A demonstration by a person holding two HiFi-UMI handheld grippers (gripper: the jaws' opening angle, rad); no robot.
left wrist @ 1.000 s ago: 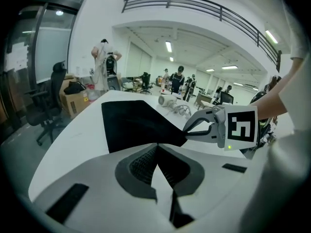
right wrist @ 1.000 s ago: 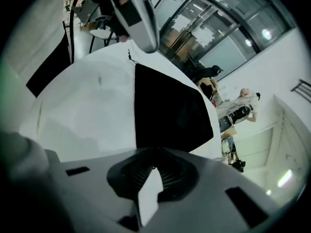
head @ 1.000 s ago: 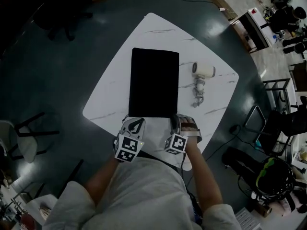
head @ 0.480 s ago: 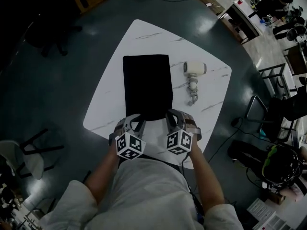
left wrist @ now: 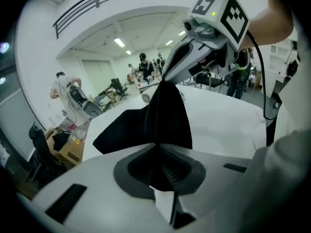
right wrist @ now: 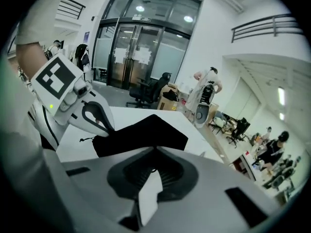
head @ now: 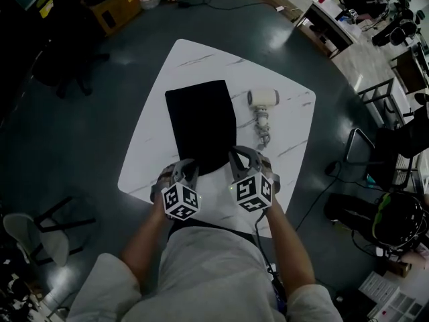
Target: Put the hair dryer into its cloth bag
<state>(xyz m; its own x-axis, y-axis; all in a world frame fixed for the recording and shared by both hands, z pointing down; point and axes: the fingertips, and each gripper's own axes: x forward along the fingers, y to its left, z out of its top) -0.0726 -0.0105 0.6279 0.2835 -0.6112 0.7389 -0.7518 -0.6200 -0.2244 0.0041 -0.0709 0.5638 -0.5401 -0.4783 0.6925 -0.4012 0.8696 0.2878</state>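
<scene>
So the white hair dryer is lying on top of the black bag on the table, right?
Not quite. The hair dryer lies on the table beside the bag, to its right and apart from it, not on top of it. The head view shows this.

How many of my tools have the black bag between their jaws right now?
2. The left tool has the near left corner of the cloth bag between its opening jaws; the right tool pinches the near right corner.
</scene>
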